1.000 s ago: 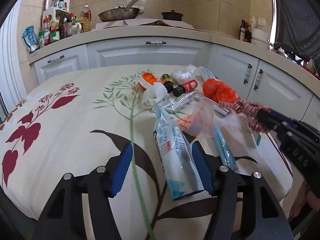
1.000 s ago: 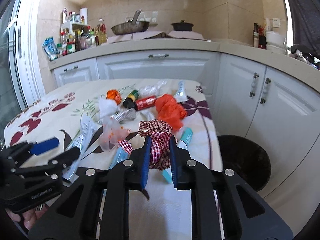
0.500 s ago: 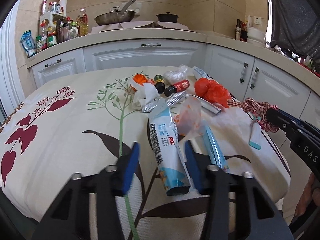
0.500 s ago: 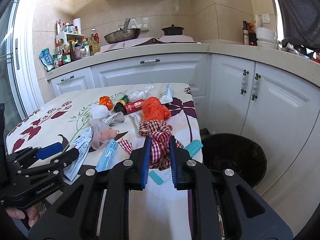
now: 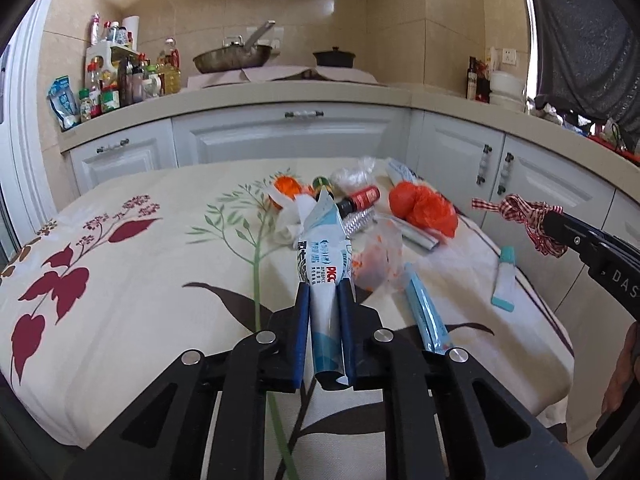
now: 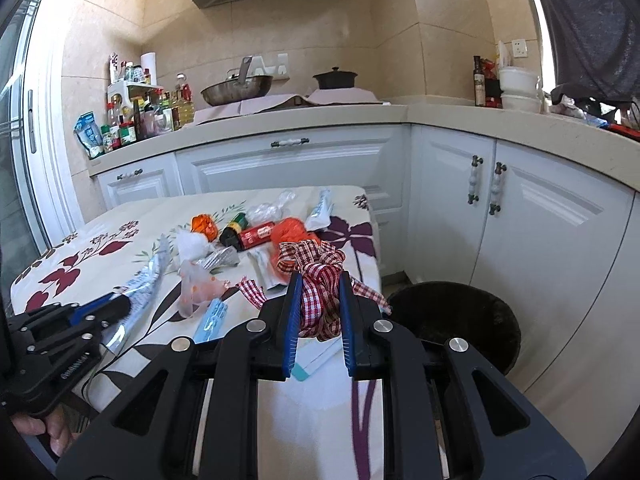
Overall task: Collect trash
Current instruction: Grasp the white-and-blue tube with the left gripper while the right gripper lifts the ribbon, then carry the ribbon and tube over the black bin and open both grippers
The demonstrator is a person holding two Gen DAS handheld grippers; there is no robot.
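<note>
The left gripper (image 5: pixel 324 296) has just been closing its jaws, and they now pinch the near end of a white-and-blue wrapper (image 5: pixel 324 256) that lies lengthwise on the flowered tablecloth (image 5: pixel 120 280), near the table's front edge. The right gripper (image 6: pixel 318 284) sits nearly closed, clamped on a bunch of red-checked ribbon (image 6: pixel 316 276), which it holds up off the cloth by the table's right edge. On the floor past that edge, against the white cabinets (image 6: pixel 540 216), stands a round black bin (image 6: pixel 452 320).

More litter is spread across the cloth towards its far right corner: a crumpled orange bag (image 5: pixel 424 208), a small dark bottle with a red label (image 5: pixel 358 200), a wad of white tissue (image 5: pixel 292 220), a clear bag with orange specks (image 5: pixel 376 256), a long blue sachet (image 5: pixel 424 312) and a small teal tube (image 5: pixel 505 276) close to the right edge.
</note>
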